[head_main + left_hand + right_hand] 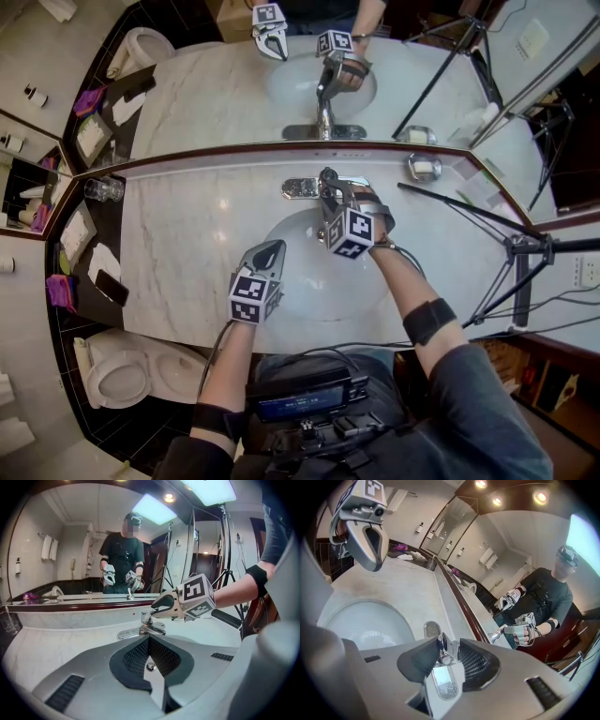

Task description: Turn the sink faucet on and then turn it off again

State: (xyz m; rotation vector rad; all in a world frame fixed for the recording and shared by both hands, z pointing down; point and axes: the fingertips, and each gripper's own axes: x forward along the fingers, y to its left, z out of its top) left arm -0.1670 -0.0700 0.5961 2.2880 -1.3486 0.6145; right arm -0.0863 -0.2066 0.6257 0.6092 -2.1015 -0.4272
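Faucet sits at back edge of sink, mid marble bench, just below mirror. R gripper comes in from the right, pointing down at faucet. Its fingers are part-closed on the lever handle, pads touching it both sides, chrome spout showing below btwn them. In left gripper view the handle looks angled up off its base. L gripper hangs over front-left of basin, apart from faucet, fingers fully together w/ nothing btwn. Can't tell if water runs. Soap dish on bench right of faucet, glass far left.
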